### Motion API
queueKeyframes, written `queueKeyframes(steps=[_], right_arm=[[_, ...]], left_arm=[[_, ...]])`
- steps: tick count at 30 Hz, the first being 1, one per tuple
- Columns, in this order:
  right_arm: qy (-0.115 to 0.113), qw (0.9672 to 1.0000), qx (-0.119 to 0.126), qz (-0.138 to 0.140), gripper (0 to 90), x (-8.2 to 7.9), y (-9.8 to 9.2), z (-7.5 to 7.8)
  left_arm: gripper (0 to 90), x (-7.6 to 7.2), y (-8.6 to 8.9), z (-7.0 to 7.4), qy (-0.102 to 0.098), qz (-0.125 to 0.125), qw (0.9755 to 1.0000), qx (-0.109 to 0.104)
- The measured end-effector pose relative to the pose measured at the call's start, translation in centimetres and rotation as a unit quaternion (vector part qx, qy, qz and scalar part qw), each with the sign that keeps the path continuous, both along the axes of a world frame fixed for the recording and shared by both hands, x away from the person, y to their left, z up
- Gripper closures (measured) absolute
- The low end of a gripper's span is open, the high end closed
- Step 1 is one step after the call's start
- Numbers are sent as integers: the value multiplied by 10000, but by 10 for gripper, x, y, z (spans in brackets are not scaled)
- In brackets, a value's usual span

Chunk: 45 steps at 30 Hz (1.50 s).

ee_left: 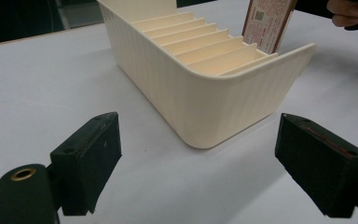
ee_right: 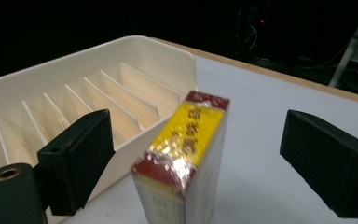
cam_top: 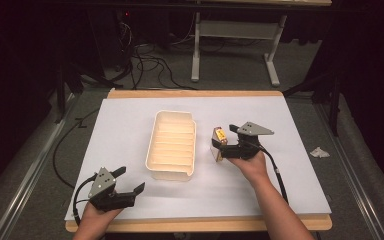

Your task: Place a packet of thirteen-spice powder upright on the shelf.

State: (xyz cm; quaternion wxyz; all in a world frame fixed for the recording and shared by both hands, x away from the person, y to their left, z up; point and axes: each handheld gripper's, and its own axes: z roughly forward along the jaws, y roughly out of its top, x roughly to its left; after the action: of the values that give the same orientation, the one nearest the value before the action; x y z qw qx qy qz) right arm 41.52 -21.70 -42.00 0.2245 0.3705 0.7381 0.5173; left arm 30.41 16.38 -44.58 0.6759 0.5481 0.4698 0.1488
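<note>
A cream slotted tray (cam_top: 172, 172) lies in the middle of the white table cover, its dividers running across it. Just right of the tray stands a small box (cam_top: 219, 143) with a yellow and dark red top. My right gripper (cam_top: 225, 144) is at the box with its jaws either side of it. In the right gripper view the box (ee_right: 186, 154) stands between the wide jaws with a gap at each pad, beside the tray wall (ee_right: 121, 56). My left gripper (cam_top: 131, 180) rests open and empty at the front left, facing the tray (ee_left: 182, 93), beyond which the box (ee_left: 266, 23) shows.
The white cover (cam_top: 290, 190) ends at a wooden table edge (cam_top: 200, 223) close to the hands. A crumpled scrap (cam_top: 319, 152) lies on the floor at the right. Cables and a table frame (cam_top: 196, 55) stand behind the far edge.
</note>
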Motion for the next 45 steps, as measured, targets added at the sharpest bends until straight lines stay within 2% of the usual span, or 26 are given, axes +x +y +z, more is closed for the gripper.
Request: queueKeyframes(steps=[4, 7, 11, 13, 16, 21, 22, 24, 28, 39, 41, 45], right_arm=[[54, 10000, 42, 5, 102, 1, 6, -5], [231, 9997, 22, -15, 102, 0, 7, -10], [245, 9997, -18, -24, 113, -3, 9, -13], [215, 9997, -43, -51, 144, -4, 11, -15], [321, 9994, -51, -145, 185, -5, 11, -17], [248, 9994, -2, -221, 306, -7, 8, -19], [248, 9994, -2, -221, 306, -7, 8, -19], [204, 9995, 41, -216, 376, -8, 7, -17], [167, 9996, 98, -195, 443, -10, 5, -13], [130, 9996, 150, -198, 534, -13, -4, -8], [110, 9997, 130, -152, 585, -12, -6, -8], [82, 9998, 111, -128, 627, -12, -8, -6]], left_arm=[[151, -1, 2, 0, 10, 29, 10000, 0], [151, -2, 3, 0, -23, 37, 10000, -1], [151, -5, 4, 1, -43, 44, 10000, -5], [151, -6, 5, 2, -71, 69, 10000, 0], [151, -8, 6, 3, -87, 89, 9999, -34], [151, -7, 10, 4, -66, 146, 9998, -67], [151, -7, 10, 4, -66, 146, 9998, -67], [151, -7, 11, 4, -61, 184, 9998, -97], [151, -8, 12, 4, -57, 193, 9997, -113], [151, -8, 11, 3, -47, 138, 9999, -46], [152, -8, 11, 3, -46, 125, 9999, -12], [151, -8, 11, 3, -46, 130, 9999, -9]])
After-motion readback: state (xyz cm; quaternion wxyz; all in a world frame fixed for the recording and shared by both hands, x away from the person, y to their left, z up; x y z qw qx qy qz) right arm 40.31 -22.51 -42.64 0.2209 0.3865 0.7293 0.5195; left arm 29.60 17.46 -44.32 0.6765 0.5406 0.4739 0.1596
